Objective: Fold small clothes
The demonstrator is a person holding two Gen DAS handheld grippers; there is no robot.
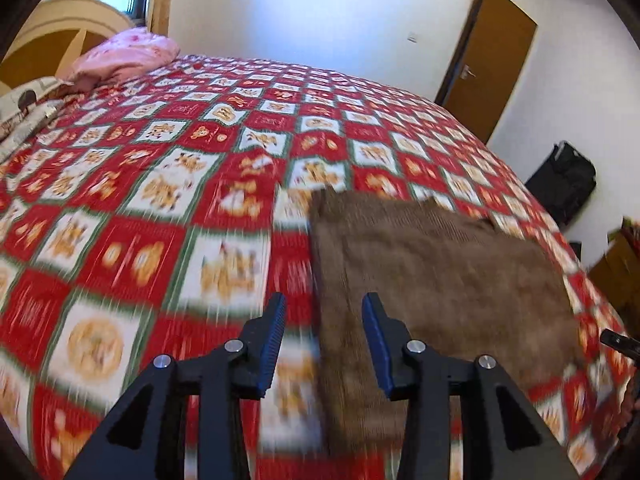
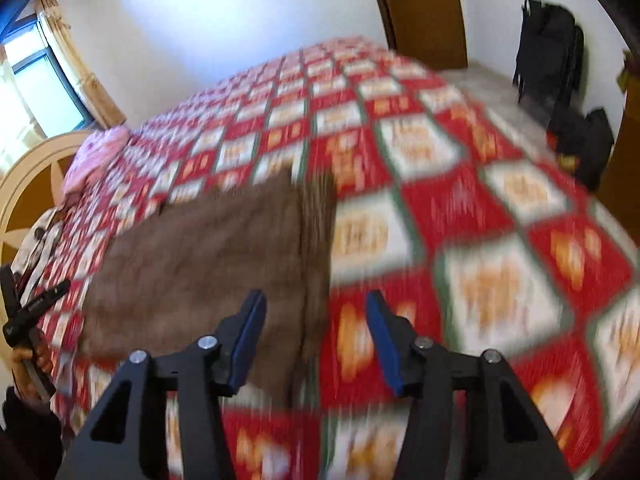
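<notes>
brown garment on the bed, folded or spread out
Folded: the brown garment lies as a neat rectangle, a doubled layer edge showing along one side.

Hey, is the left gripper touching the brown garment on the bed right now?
Apart. In the left wrist view the left gripper has open jaws with nothing between them, and the brown garment lies flat on the bedspread beyond the fingertips, unpinched.
</notes>
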